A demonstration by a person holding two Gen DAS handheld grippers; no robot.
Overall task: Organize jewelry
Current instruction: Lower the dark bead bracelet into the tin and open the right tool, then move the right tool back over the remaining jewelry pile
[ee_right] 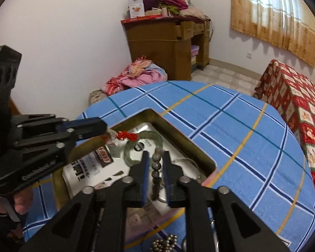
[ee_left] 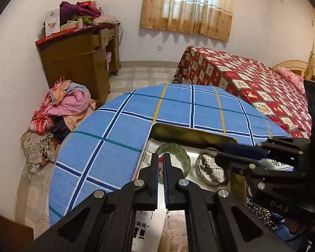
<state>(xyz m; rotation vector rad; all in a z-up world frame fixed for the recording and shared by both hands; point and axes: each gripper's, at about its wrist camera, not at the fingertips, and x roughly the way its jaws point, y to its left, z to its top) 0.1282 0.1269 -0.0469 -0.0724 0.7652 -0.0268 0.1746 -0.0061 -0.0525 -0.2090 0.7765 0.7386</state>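
Note:
A gold-walled tin box [ee_left: 191, 135] [ee_right: 178, 134] lined with printed paper sits on the blue checked table. Inside lie a green glass bangle [ee_left: 184, 157] [ee_right: 149, 135] and a grey bead bracelet [ee_left: 209, 168] [ee_right: 156, 174]. My left gripper [ee_left: 162, 157] [ee_right: 106, 130] is shut on a red bead string [ee_right: 127, 136] and holds it over the bangle. My right gripper [ee_right: 154, 154] [ee_left: 219, 154] hangs over the grey beads with jaws a little apart around them; I cannot tell if they pinch them.
The blue checked tablecloth [ee_left: 115, 147] [ee_right: 241, 147] covers a round table. Dark bead jewelry [ee_right: 163, 243] [ee_left: 260, 212] lies near the front edge. A red patterned bed [ee_left: 252, 84] stands to the right, a clothes pile [ee_left: 63, 109] and a wooden desk [ee_left: 77, 58] to the left.

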